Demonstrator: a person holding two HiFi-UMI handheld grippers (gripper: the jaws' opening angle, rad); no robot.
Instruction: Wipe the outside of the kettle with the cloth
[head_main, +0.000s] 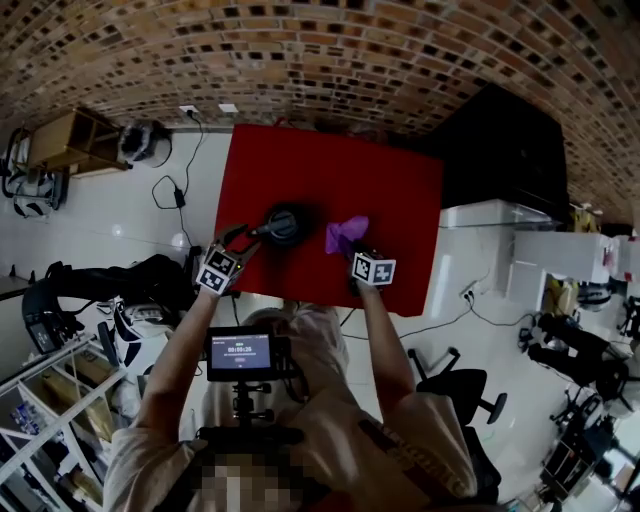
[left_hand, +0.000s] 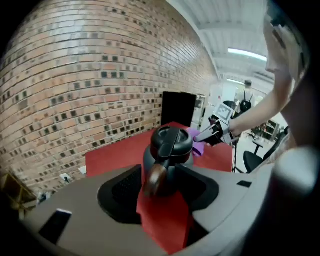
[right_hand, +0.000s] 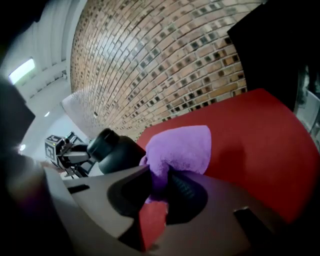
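The kettle (left_hand: 167, 150) is seen just ahead of the left gripper (left_hand: 161, 192), its brown handle (left_hand: 154, 180) framed by the spread jaws, which only that gripper's view resolves. The purple cloth (right_hand: 182, 147) is clamped in the right gripper (right_hand: 159, 189), beside the kettle.

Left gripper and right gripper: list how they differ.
The left gripper has jaws apart around the brown kettle handle; the right gripper has jaws shut on the purple cloth. The left gripper faces the kettle squarely; the right gripper has it off to one side. Both hover over the red table.
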